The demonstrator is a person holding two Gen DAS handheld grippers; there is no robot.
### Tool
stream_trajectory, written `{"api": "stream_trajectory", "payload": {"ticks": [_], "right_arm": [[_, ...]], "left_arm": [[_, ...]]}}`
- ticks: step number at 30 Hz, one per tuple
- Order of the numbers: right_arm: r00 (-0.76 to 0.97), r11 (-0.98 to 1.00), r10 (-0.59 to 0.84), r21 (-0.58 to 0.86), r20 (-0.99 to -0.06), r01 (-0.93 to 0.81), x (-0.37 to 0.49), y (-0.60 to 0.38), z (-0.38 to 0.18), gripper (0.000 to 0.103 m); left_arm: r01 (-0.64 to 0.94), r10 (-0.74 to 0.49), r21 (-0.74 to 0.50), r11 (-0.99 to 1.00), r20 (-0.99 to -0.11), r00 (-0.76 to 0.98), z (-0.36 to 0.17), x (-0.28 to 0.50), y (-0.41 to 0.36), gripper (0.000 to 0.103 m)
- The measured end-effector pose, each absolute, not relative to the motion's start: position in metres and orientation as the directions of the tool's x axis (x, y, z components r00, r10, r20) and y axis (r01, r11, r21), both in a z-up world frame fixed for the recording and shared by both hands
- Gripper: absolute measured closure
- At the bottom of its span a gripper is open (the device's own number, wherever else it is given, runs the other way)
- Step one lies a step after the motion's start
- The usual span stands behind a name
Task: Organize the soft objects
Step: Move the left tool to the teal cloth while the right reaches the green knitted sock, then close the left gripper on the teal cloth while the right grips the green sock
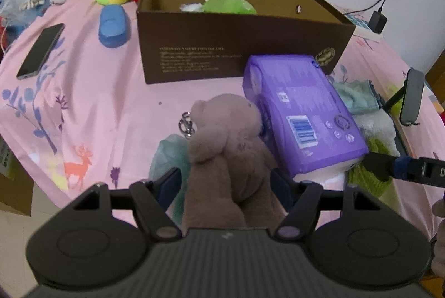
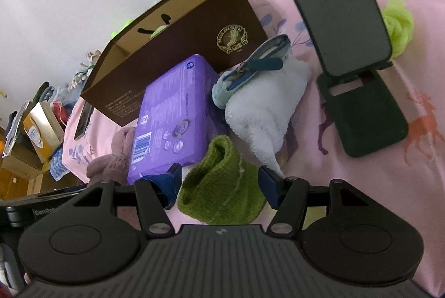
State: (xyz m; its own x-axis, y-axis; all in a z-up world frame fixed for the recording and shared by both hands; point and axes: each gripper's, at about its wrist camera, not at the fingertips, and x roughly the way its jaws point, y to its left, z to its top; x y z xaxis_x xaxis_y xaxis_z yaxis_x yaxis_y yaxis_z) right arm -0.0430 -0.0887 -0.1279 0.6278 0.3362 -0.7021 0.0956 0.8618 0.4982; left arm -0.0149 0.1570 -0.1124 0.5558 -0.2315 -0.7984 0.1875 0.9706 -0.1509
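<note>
Phone (image 1: 40,50) on pink sheet (image 1: 91,103) (another phone (image 2: 343,22) on stand (image 2: 367,114)).

I read "MULINSEN" in the gold round emblem on the brown box (image 2: 178,28). At nine o'clock, the left hand-held gripper (image 2: 41,210) shows "GenRob", cut off. The box's gold lines are too blurred.
</note>
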Motion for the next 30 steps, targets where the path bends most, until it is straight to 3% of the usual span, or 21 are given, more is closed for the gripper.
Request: {"api": "stream_trajectory", "payload": {"ticks": [15,30], "right_arm": [[0.603,0.840,0.373,0.533,-0.705,0.103,-0.036,-0.085,-0.145,0.058],[0.577,0.811,0.429,0.578,-0.695,0.093,-0.041,-0.102,-0.150,0.084]], "left_arm": [[0.281,-0.260,-0.119,0.952,-0.799,0.542,-0.128,-0.004,0.151,0.029],[0.341,-0.268,-0.078,0.937,-0.785,0.559,-0.132,-0.009,0.147,0.026]]}}
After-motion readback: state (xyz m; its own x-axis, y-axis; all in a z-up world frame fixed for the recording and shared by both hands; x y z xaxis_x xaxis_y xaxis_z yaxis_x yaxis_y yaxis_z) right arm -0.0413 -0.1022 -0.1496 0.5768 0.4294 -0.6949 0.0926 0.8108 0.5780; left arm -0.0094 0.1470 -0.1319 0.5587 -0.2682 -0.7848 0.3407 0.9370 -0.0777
